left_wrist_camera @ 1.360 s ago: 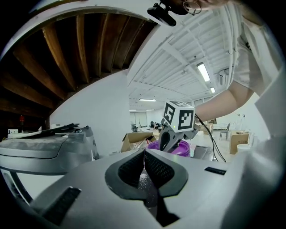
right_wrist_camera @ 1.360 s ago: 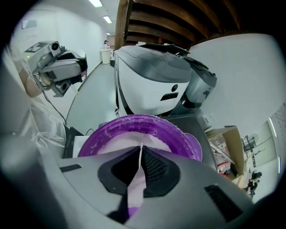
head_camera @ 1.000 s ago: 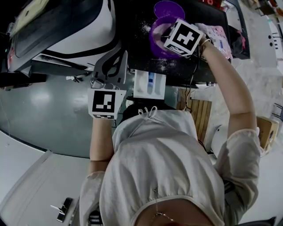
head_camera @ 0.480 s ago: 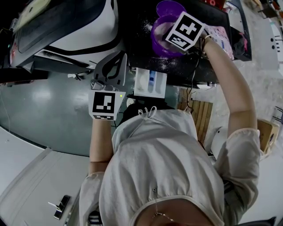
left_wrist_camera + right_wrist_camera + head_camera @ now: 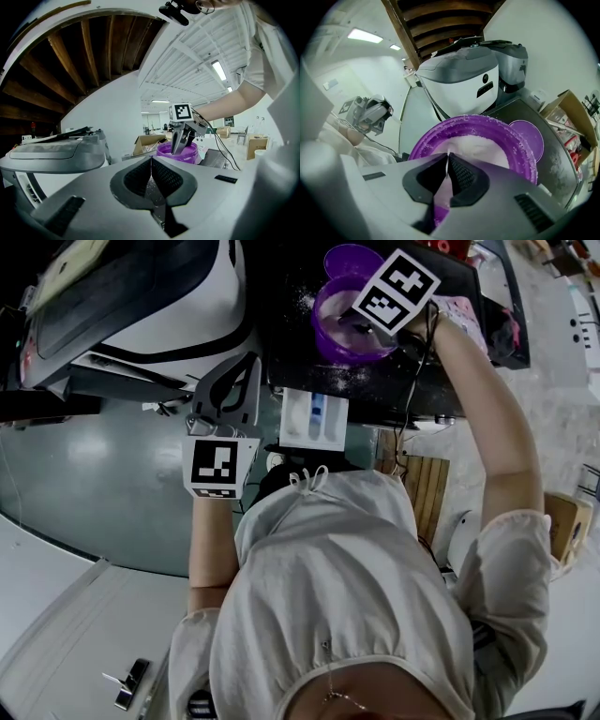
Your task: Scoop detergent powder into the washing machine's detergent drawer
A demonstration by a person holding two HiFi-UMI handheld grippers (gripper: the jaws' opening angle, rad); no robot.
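A purple tub [image 5: 336, 334] of white detergent powder [image 5: 480, 147] stands on the black washing machine top [image 5: 291, 343], its purple lid [image 5: 352, 257] lying behind it. My right gripper [image 5: 367, 324] points down into the tub. It is shut on a thin white scoop handle [image 5: 447, 165], and the scoop's bowl is hidden. The white detergent drawer [image 5: 314, 420], with a blue insert, stands pulled out at the machine's front. Left of the drawer my left gripper [image 5: 248, 362] hangs shut with nothing in it. From the left gripper view I see the right gripper [image 5: 180, 143] over the tub [image 5: 177, 151].
A white and grey appliance [image 5: 159, 306] stands left of the machine. Spilled powder [image 5: 349, 381] dusts the black top. A pink cloth [image 5: 464, 320] lies right of the tub. An open cardboard box [image 5: 572, 112] and a wooden slatted panel [image 5: 427, 488] are nearby.
My right gripper has shifted slightly back and tilted more steeply into the tub. The left gripper has drifted a little to the left.
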